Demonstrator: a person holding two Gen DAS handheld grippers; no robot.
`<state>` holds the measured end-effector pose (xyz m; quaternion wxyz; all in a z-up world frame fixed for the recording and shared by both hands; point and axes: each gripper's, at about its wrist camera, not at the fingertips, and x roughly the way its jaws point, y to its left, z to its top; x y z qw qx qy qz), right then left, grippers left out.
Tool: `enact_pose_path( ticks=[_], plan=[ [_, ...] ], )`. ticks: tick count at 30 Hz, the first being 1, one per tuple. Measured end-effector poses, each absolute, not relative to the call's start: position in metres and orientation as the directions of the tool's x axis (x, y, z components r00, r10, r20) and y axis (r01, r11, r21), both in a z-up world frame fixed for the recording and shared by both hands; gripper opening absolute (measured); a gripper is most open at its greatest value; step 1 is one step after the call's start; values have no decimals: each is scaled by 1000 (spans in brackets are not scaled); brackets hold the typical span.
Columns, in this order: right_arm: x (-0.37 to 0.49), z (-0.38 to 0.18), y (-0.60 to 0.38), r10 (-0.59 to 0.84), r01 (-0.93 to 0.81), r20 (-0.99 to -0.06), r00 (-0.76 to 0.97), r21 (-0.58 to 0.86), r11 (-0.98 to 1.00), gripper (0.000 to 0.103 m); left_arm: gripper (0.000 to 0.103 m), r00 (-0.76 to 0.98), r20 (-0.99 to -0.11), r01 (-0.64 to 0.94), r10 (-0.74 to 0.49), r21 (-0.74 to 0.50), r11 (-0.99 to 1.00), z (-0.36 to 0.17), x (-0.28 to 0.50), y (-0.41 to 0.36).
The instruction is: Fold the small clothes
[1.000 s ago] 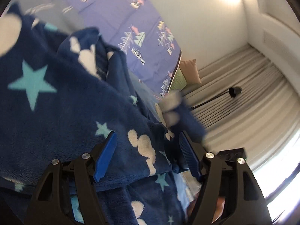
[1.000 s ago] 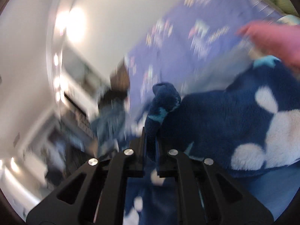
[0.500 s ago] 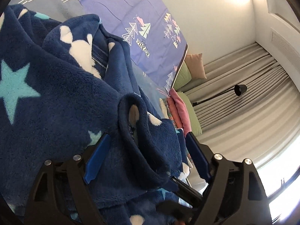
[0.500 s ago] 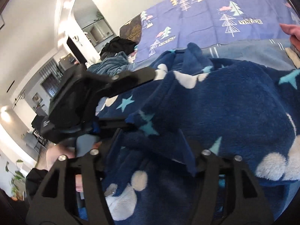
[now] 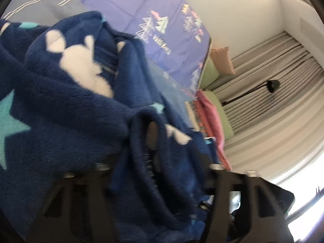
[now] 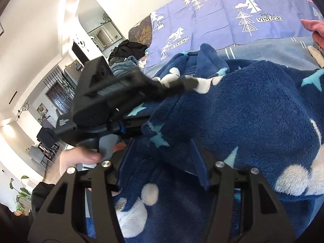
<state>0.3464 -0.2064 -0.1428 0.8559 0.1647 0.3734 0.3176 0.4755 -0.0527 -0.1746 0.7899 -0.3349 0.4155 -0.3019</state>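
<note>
A dark blue fleece garment (image 5: pixel 66 109) with white shapes and light blue stars lies bunched on the bed; it also fills the right wrist view (image 6: pixel 253 117). My left gripper (image 5: pixel 160 174) is open, its jaws wide apart with a cuff-like fold of the fleece (image 5: pixel 154 162) lying between them; the image is blurred. The left gripper also shows in the right wrist view (image 6: pixel 105 97), held by a hand. My right gripper (image 6: pixel 164 162) is open, its blue-padded fingers (image 6: pixel 199 169) spread, with fleece lying between them.
A purple bedsheet with tree prints (image 5: pixel 141 10) covers the bed (image 6: pixel 232 14). Folded pink and green clothes (image 5: pixel 212 117) are stacked at the far bed edge beside grey curtains (image 5: pixel 273 101). Another hand (image 6: pixel 313 30) is at the right edge. Dark clothes (image 6: pixel 127 50) are piled beyond.
My right gripper was shut on a fold of the fleece a second ago and has opened. The left gripper has pushed further into the cuff fold, jaws staying open.
</note>
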Motion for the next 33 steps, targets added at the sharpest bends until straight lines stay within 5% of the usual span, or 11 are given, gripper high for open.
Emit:
enact_pose_path(
  ticks=[2, 4, 12, 20, 33],
  plan=[
    [346, -143, -207, 668, -420, -534, 518, 521, 743, 57, 13, 456, -450, 171, -768, -803, 571, -183, 479, -48],
    [347, -143, -208, 674, -422, -527, 517, 529, 737, 58, 10, 469, -418, 171, -778, -822, 544, -184, 477, -43],
    [337, -121, -243, 714, -425, -366, 597, 611, 668, 72, 10, 561, -182, 306, -807, -861, 407, -151, 461, -19],
    [342, -123, -331, 699, -307, -141, 701, 825, 474, 79, 10, 671, -30, 224, -741, -944, 241, -159, 448, 61],
    [352, -148, -361, 637, -157, -185, 748, 884, 441, 81, 10, 705, 157, 326, -691, -938, 120, -129, 420, 103]
  ],
)
